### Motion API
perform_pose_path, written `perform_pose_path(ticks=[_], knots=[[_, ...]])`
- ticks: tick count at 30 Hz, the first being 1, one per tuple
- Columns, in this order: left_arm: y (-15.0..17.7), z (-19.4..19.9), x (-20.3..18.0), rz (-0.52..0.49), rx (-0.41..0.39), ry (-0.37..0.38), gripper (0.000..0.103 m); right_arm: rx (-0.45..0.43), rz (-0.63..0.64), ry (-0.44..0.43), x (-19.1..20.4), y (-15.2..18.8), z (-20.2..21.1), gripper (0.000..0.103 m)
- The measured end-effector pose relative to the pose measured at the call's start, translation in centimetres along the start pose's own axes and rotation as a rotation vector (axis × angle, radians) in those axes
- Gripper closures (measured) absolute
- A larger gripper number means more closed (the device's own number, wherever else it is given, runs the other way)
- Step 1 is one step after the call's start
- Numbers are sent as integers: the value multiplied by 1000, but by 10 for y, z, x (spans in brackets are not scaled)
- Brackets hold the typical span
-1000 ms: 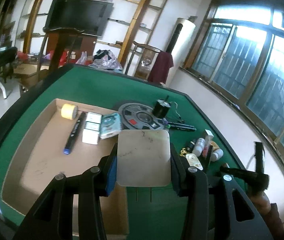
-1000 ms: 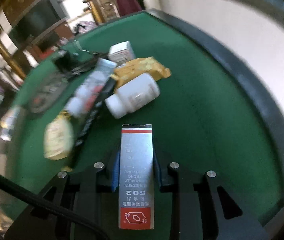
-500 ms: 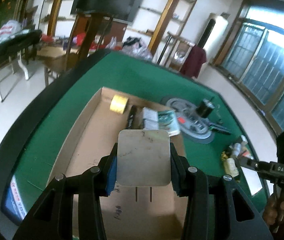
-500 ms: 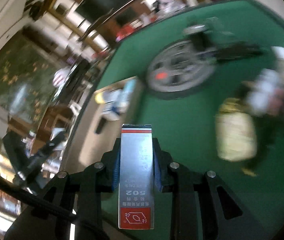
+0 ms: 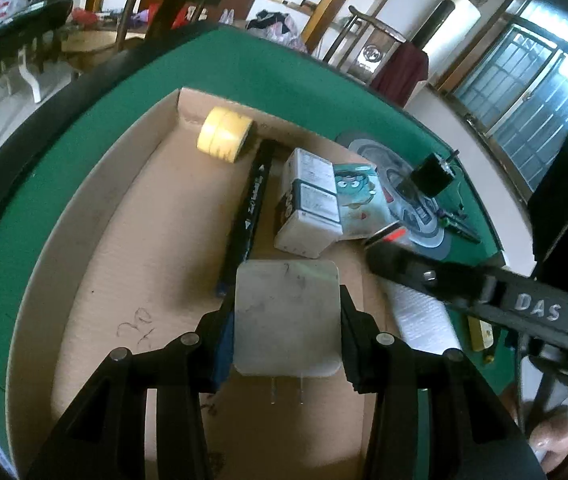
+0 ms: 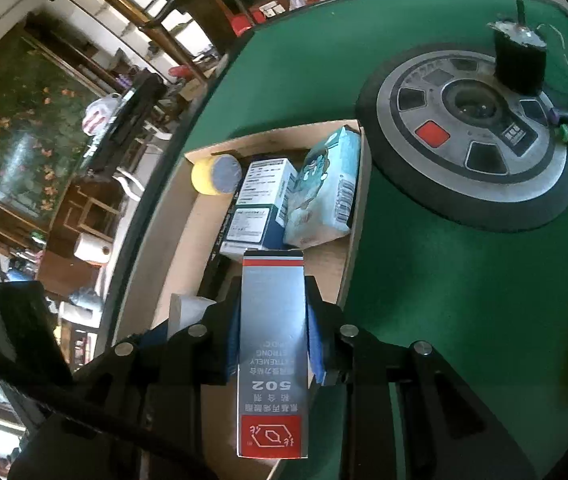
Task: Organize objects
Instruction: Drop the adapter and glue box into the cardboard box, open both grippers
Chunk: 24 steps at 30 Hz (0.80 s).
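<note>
Over the shallow brown cardboard tray (image 5: 132,216) on the green felt table (image 5: 284,80), the left gripper (image 5: 287,322) is clamped on a white square plug adapter (image 5: 287,316), one pad pressing each side, its two metal prongs pointing back toward the camera. The adapter's face is scuffed with dark marks. It is held above the bare tray floor, just short of the long black marker pen (image 5: 250,208) and the white printed cartons (image 5: 310,208) lying in the tray.

The right gripper (image 6: 273,334) is closed on a narrow silver carton with red ends, printed "502" (image 6: 273,352), gripped on its two long sides. The carton is above the near right edge of the tray, pointing toward the light-blue cartoon-printed packet (image 6: 326,196), which leans against the tray's right wall. In the left wrist view the right gripper's dark body crosses over the tray's right side.

A yellow tape roll (image 5: 225,135) lies in the tray's far corner. Outside the tray, on the felt, sit a grey round wheel-like disc (image 6: 472,128) and a black cylindrical motor (image 6: 520,62).
</note>
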<state>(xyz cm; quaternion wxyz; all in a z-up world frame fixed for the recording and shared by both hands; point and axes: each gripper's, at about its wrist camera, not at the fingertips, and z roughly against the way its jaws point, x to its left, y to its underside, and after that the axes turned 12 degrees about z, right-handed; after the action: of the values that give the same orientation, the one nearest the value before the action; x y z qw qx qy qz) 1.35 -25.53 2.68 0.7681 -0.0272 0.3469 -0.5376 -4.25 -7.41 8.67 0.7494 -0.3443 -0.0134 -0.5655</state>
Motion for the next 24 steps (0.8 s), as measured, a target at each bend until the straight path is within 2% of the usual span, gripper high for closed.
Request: perform_pose_path(ticks=[9, 11, 12, 13, 16, 18, 22, 24], knots=[[1, -3, -1, 13, -12, -10, 62, 16, 2, 59, 1, -5, -8, 78], [0, -2, 1, 16, -18, -13, 53, 11, -6, 74, 1, -4, -8, 78], [-1, -2, 1, 25, -16, -5, 46, 9, -14, 76, 1, -4, -7, 78], [-1, -2, 2, 33, -16, 1, 42, 8, -19, 78, 1, -4, -7, 75], [-2, -1, 4, 50, -19, 11, 42, -8, 4, 91, 7, -7, -6, 69], [-3, 1, 5, 60, -19, 14, 42, -32, 33, 121, 10, -8, 1, 66], [-2, 15, 0, 53, -37, 14, 42, -94, 68, 162, 13, -9, 23, 53], [-1, 23, -5, 49, -52, 18, 36, -124, 88, 190, 12, -7, 36, 51]])
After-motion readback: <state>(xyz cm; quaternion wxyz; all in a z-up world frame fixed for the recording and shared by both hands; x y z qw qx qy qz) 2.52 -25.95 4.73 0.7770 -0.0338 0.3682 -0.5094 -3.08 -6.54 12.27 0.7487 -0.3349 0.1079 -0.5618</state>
